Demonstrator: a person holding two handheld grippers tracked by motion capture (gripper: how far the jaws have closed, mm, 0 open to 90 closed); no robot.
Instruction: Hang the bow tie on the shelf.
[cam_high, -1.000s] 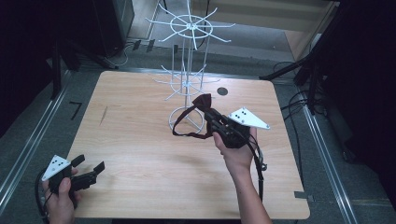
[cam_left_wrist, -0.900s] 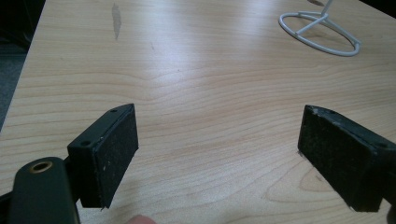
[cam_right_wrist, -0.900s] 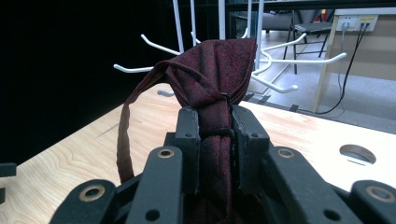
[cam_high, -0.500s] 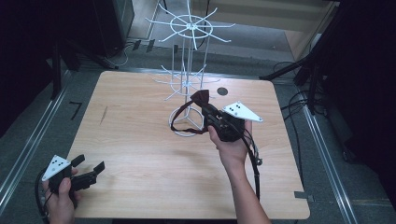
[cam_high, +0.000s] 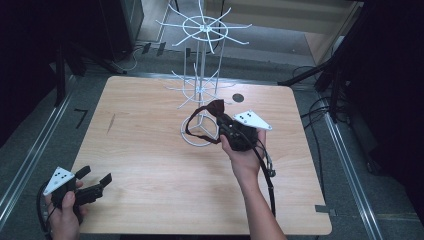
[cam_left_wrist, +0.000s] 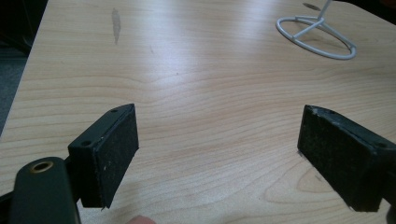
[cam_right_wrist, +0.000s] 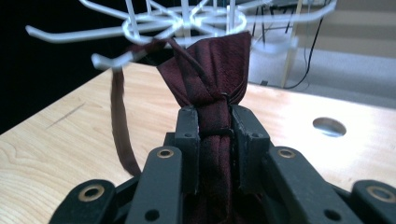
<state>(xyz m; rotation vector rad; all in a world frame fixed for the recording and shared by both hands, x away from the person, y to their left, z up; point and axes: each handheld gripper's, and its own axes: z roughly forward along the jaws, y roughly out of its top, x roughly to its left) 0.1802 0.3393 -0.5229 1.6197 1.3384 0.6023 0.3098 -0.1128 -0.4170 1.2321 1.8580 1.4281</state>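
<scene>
The right tool (cam_high: 224, 121) is clamped on a dark red bow tie (cam_right_wrist: 212, 74), its two black jaws pressed against the knot at the tie's middle. In the right gripper view the tie's folded cloth fans out above the jaws, just below the lower ring of hooks of the white wire rack (cam_high: 200, 87). The tie's thin strap (cam_right_wrist: 119, 122) runs up to one of those hooks and hangs down from it as a loop on the rack's near side. In the high view the tie sits close beside the rack's upright post, above its round base ring (cam_high: 192, 140). The left tool (cam_high: 95, 184) rests far from the rack at the near left corner of the counter (cam_high: 145, 165), jaws spread wide with nothing between them.
</scene>
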